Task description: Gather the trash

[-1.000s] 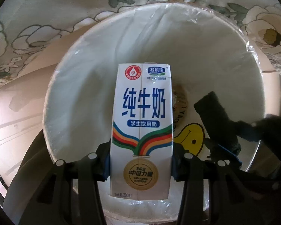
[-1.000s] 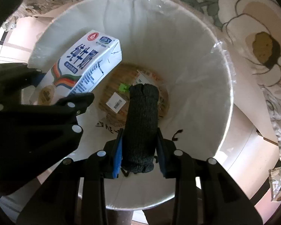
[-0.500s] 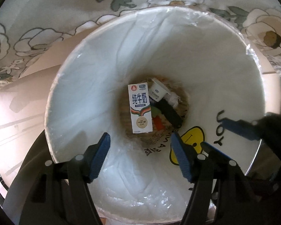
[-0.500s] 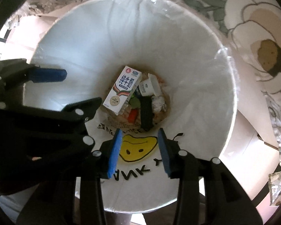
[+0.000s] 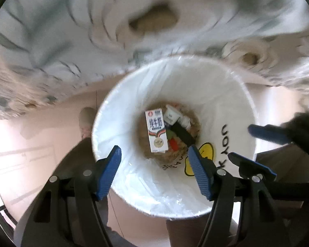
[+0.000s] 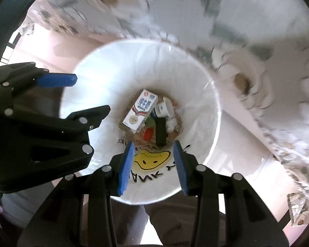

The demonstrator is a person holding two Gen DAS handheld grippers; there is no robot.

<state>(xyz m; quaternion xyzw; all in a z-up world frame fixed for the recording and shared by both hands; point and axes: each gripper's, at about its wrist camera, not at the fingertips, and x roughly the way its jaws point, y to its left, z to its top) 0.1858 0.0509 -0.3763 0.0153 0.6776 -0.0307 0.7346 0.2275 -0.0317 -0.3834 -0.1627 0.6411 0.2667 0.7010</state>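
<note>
Both our claws hang empty over the white-lined trash bin (image 5: 232, 94): the left claw (image 5: 154, 170) stands wide apart, the right claw (image 6: 153, 164) narrower but also apart, with nothing between the pads of either. The milk carton (image 5: 156, 130) lies at the bottom of the bin, left of the dark rolled cloth (image 6: 161, 132), among a small white cup (image 5: 171, 114) and other scraps.

The risk we see is in the blur: moving off fast, with the two claws close together, we could knock them against each other or catch the thin liner at the rim.

A second ago each claw clamped its item, carton left and cloth right; both now lie dropped, and the bin looks smaller and farther below.
</note>
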